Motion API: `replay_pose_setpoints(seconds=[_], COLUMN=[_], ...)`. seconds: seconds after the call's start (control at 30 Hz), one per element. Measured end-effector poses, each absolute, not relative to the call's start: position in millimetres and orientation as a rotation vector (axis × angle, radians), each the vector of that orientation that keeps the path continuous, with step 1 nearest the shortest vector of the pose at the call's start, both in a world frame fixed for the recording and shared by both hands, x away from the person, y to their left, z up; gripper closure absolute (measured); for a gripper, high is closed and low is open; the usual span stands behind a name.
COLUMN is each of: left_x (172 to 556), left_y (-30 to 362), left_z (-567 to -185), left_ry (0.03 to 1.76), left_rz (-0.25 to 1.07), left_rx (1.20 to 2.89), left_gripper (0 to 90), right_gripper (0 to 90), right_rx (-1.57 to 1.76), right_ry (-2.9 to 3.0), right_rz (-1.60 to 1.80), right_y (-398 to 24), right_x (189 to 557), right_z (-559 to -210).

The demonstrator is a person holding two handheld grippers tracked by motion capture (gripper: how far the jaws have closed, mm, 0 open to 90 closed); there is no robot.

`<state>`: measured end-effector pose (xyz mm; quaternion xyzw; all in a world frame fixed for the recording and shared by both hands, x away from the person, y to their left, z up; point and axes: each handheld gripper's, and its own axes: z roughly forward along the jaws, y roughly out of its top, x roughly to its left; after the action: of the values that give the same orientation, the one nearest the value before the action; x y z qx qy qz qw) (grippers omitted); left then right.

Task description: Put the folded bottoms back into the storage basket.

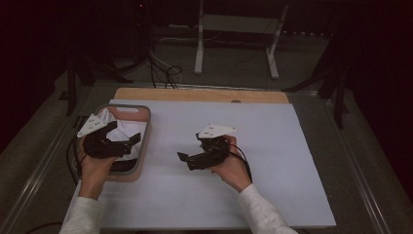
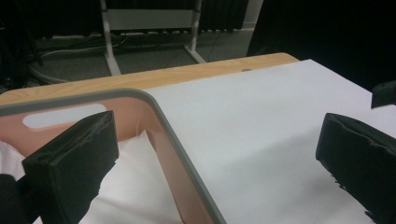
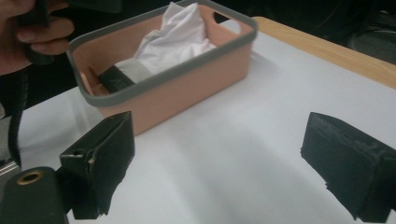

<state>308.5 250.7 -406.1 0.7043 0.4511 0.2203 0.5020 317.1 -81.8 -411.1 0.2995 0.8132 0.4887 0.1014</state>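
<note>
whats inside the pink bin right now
The pink bin holds crumpled white cloth and a dark object at one end. Whatever lies under the cloth is covered. The left gripper hovers open above it.

This looks like a lab or test room set up for recording rather than a home. A wooden table (image 1: 195, 94) under a plain white sheet (image 1: 272, 161) stands on grey carpet (image 1: 234, 63), in a dim room with dark surroundings. At the upper middle of the high view stands a white metal frame stand (image 1: 237, 29), and loose black cables (image 1: 163, 73) trail over the floor at upper left. Metal rails (image 1: 363, 185) run along the table's sides.
</note>
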Motion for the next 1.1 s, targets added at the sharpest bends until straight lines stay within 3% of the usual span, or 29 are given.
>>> replay_pose_setpoints(seconds=[1.1], left_x=[275.8], left_y=[246.3], left_z=[-431.6], left_ry=[1.076], left_rz=[0.546], left_rx=[1.668], left_gripper=[0.2], right_gripper=[9.9], right_rx=[1.051], right_ry=[2.157], right_rz=[1.456], right_y=[-196.9], right_x=[285.5], right_z=[-434.3])
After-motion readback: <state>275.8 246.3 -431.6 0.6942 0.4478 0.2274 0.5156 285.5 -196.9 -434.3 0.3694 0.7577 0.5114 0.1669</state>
